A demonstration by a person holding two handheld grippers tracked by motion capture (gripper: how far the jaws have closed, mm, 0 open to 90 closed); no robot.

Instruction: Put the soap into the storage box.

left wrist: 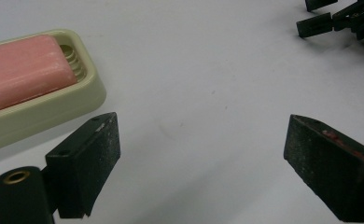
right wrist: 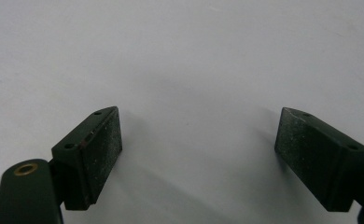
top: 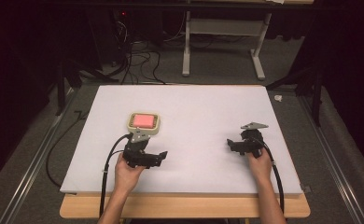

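A cream soap dish holding a pink bar of soap lies left of centre on the white board. My left gripper is just in front of the dish, held in a hand, with its jaws turned to the right. In the left gripper view the gripper is open and holds nothing. The dish and soap lie to its upper left. My right gripper rests on the board's right side, pointing left. It is open over bare white surface, and it also appears far off in the left gripper view.
The board lies on a wooden table whose front edge shows below it. Cables trail from both grippers off the front. Beyond the board are a dark floor with loose wires and a white table frame.
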